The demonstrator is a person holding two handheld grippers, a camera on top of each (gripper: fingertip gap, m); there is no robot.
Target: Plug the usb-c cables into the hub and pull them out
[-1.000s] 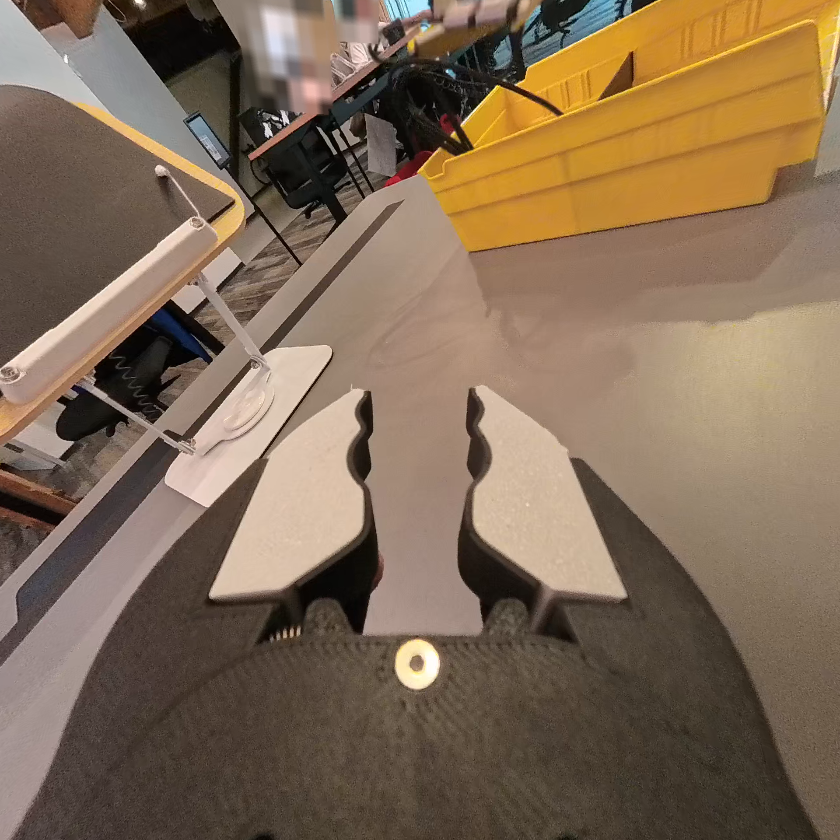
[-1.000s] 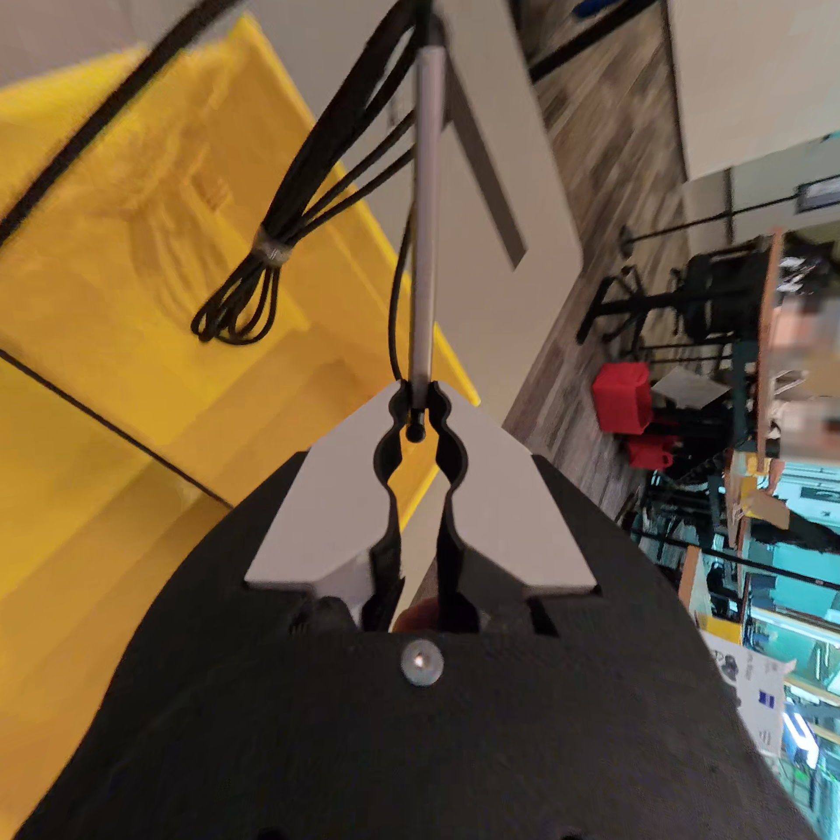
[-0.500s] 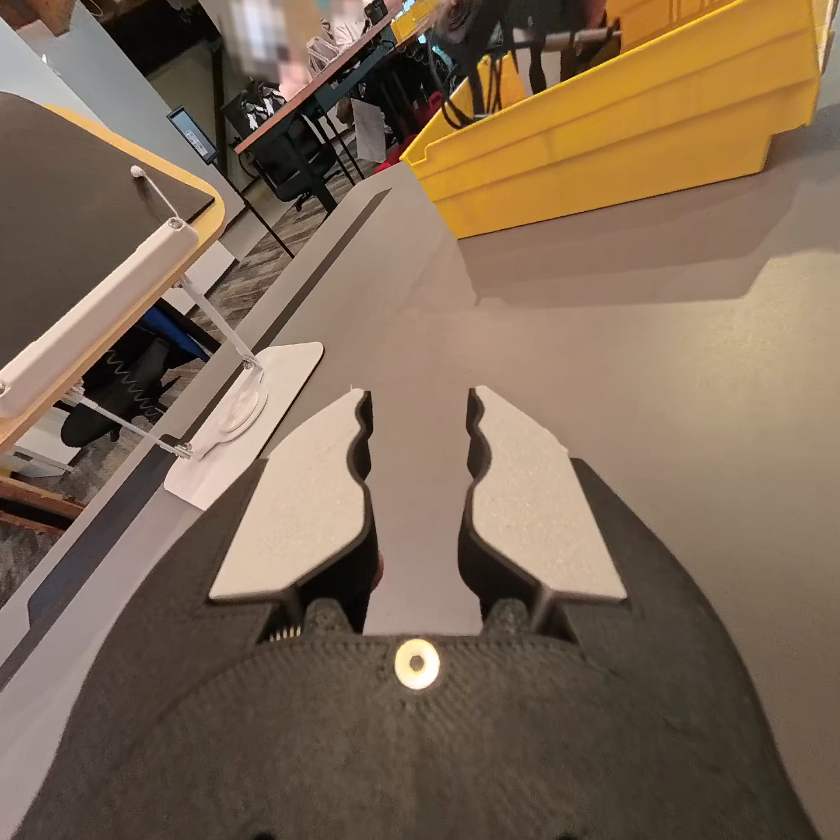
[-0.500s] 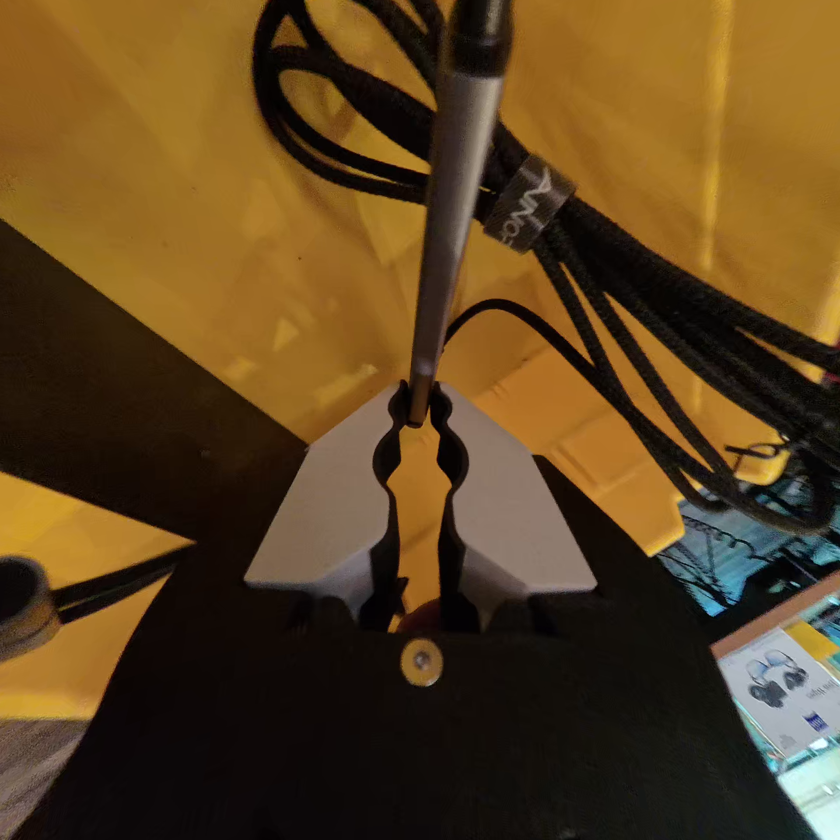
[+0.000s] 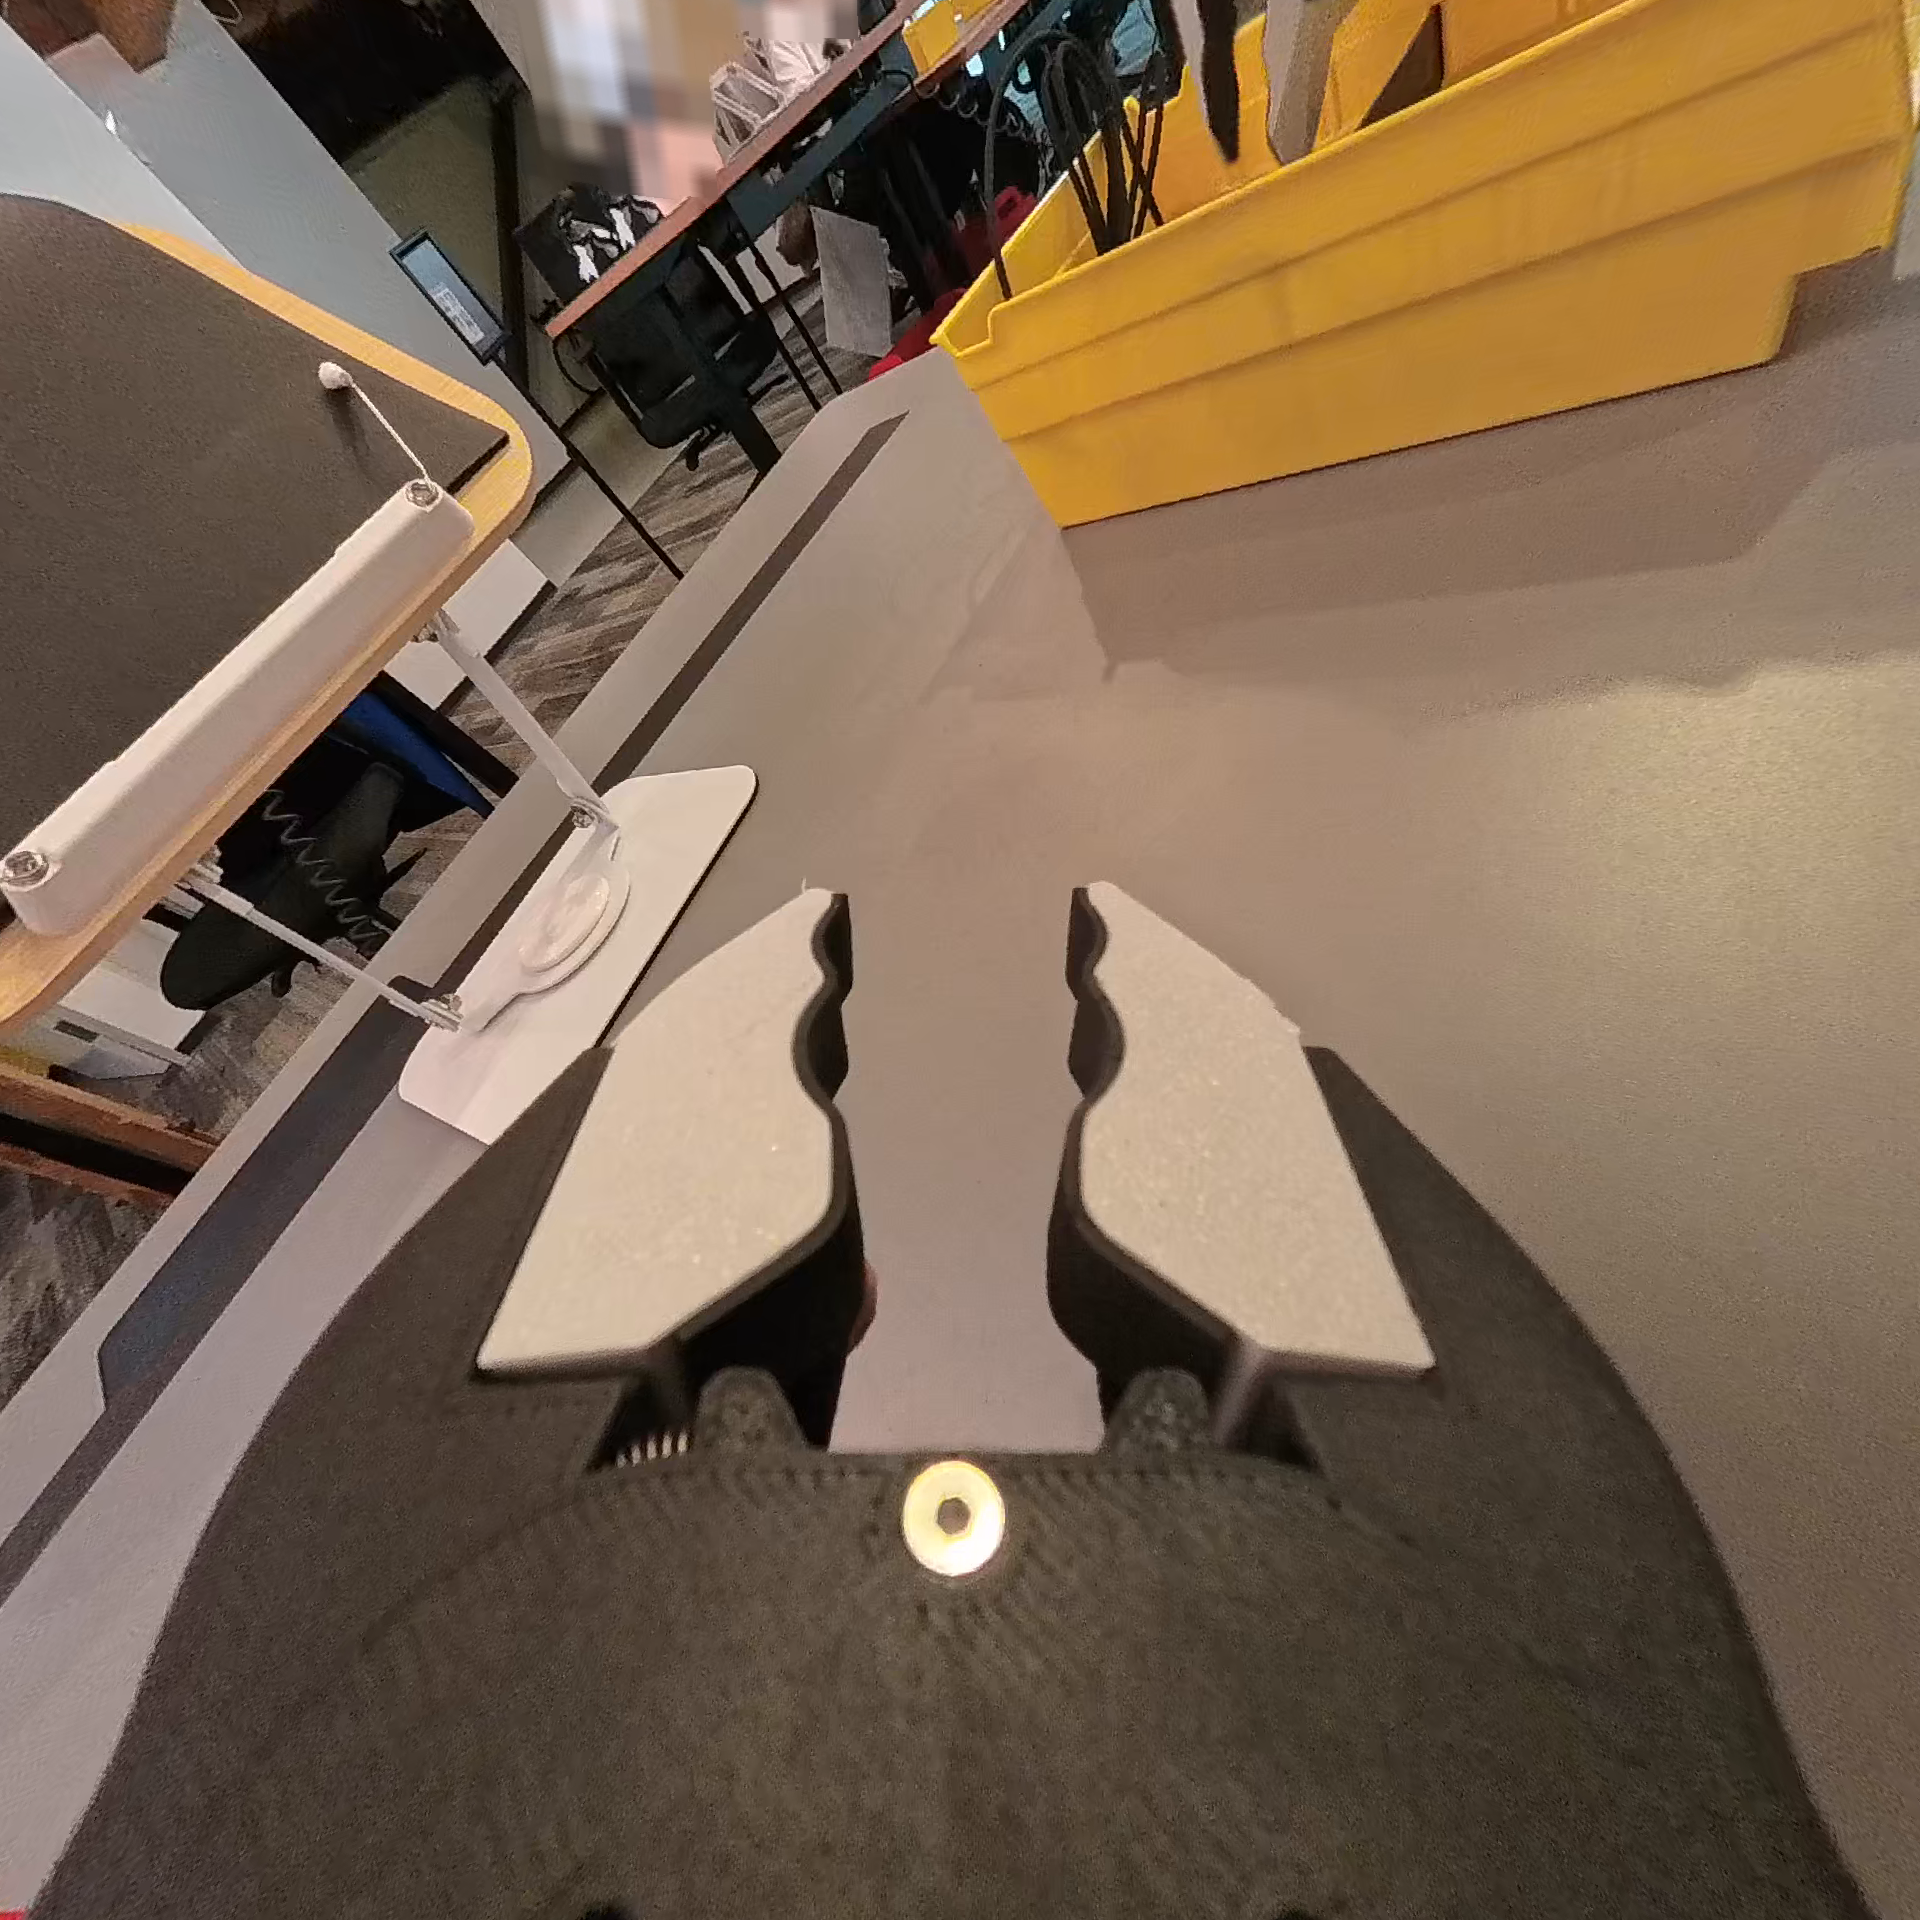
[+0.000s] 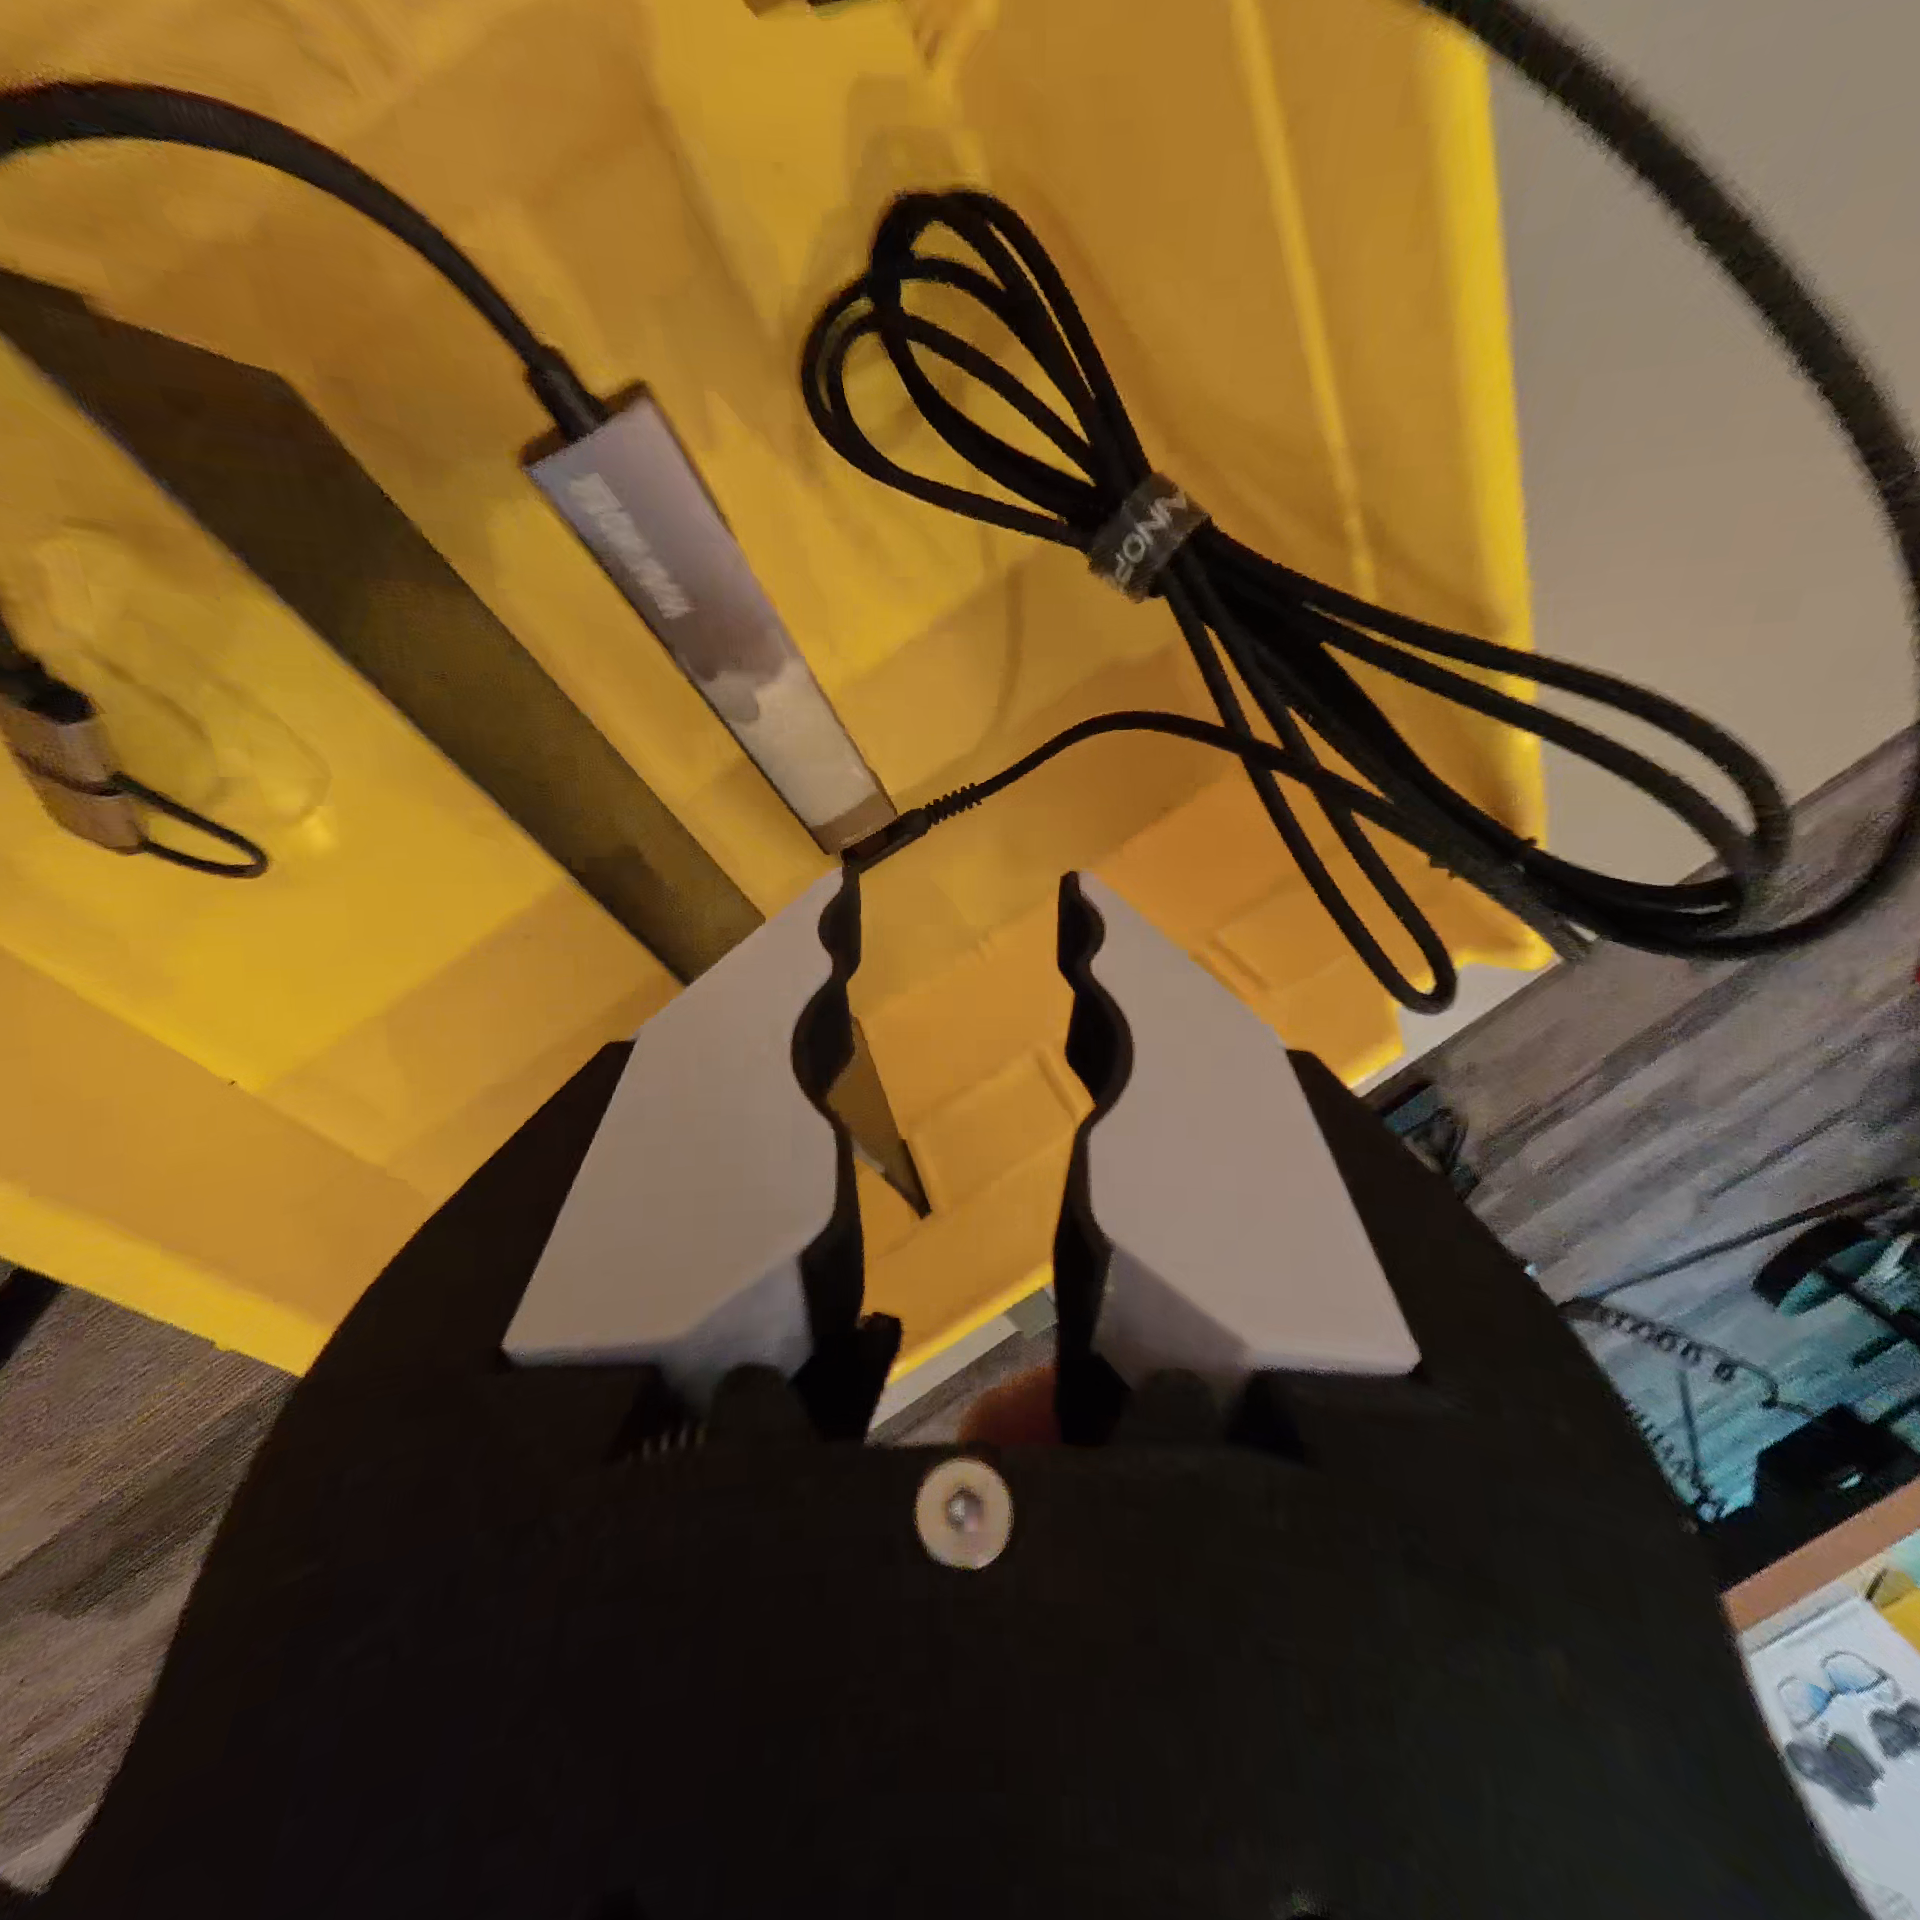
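Observation:
My right gripper (image 6: 961, 883) is open above the yellow bin (image 6: 1143, 208). The grey hub (image 6: 717, 613) lies in the bin just beyond the left fingertip, free of the pads. A thin black usb-c cable's plug (image 6: 894, 826) sits in the hub's near end. Its coiled bundle with a strap (image 6: 1247, 644) lies to the right. The hub's own thick black cable (image 6: 312, 197) leaves its far end. My left gripper (image 5: 956, 904) is open and empty, low over the grey table (image 5: 1455, 935). The bin also shows in the left wrist view (image 5: 1455, 260), far right.
A dark divider (image 6: 416, 623) crosses the bin left of the hub, and another small device with a cable loop (image 6: 62, 748) lies at the far left. A white stand base (image 5: 623, 935) holding a wood-edged board (image 5: 208, 520) stands at the table's left edge. Tip to tip, the grippers are about 40 cm apart. My right gripper is the nearer one to the grey hub (image 6: 717, 613): about 5 cm, against 35 cm.
My right gripper was shut on the hub's end and carried it over the bin. It has now opened and the hub lies in the bin. The left gripper has stayed open.

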